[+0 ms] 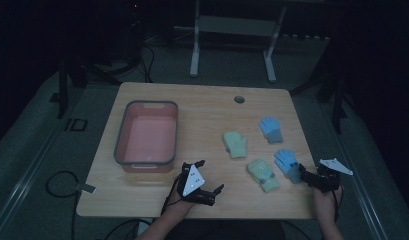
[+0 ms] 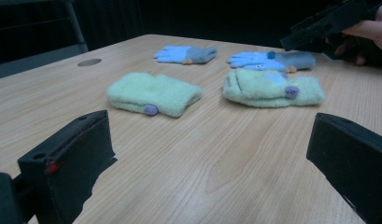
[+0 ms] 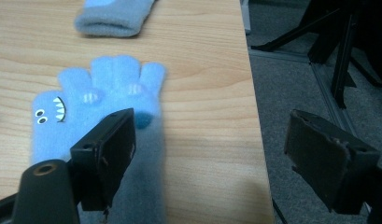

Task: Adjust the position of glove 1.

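Right hand-held gripper (image 3: 212,158), jaws apart and empty, hovers over the blue glove (image 3: 104,116) lying flat near the bench's (image 1: 202,110) right edge: judged soft, light and limp, best pinched at the grey cuff; left hand-held gripper (image 2: 212,163) also gapes.

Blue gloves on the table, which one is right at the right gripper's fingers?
The near blue glove, by the table's right edge, with a cartoon face on it. The right gripper hangs open over its grey cuff; the other blue glove lies farther back.
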Demonstrator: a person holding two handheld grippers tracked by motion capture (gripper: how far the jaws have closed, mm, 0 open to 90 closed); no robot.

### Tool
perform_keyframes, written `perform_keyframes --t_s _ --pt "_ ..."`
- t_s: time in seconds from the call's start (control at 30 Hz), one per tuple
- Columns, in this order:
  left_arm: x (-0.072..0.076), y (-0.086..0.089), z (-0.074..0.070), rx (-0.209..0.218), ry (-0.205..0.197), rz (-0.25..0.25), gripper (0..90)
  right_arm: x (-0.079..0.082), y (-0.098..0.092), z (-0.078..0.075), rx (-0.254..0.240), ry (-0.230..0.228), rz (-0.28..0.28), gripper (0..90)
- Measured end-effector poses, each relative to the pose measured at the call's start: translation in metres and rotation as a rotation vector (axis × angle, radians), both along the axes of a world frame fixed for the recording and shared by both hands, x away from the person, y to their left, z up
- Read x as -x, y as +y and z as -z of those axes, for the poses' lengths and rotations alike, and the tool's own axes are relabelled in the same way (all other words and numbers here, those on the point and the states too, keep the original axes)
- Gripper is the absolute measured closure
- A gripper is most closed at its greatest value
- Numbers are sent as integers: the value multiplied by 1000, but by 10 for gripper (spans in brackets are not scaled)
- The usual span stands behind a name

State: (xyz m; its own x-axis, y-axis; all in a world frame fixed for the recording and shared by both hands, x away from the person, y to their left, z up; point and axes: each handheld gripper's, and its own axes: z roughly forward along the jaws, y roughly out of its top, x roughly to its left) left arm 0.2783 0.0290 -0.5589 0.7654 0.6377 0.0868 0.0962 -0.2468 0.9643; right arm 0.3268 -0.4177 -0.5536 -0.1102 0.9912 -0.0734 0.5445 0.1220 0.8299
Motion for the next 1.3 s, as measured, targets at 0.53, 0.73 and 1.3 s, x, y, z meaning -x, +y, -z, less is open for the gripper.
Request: perform_keyframes --t_s 0.53,0.73,1.3 --pt "0 0 0 1 -1 -2 5 2 -1 0 -6 -7 -2 167" --pt "0 0 0 1 -1 -2 4 1 -1 0 -12 -6 -8 167" --pt "1 -1 0 0 -4 -4 5 3 -3 -8 -50 -15 -29 140"
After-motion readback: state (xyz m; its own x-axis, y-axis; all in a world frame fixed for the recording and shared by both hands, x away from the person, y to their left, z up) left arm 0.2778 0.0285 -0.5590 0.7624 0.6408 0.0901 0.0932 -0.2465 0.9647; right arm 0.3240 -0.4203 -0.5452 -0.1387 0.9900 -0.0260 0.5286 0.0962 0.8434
